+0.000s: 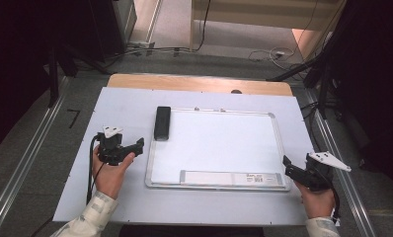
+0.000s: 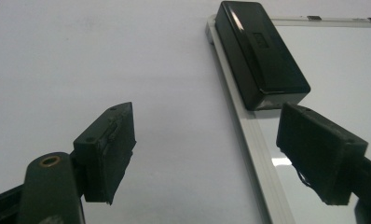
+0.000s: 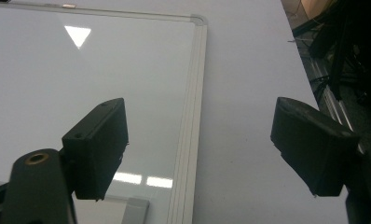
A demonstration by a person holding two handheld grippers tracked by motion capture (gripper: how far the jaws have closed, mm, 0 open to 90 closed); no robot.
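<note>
Left gripper point(image 1: 137, 144) low, jaws apart, empty, aimed right; right gripper point(image 1: 286, 163) low, jaws wide, empty, aimed left.

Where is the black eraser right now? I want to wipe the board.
In the high view the black eraser lies on the whiteboard's far left corner, over its frame, just ahead of the open left hand-held gripper.

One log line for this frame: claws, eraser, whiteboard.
left claw: open, aimed at eraser | right claw: open, over whiteboard right edge | eraser: on whiteboard's top-left corner, untouched
</note>
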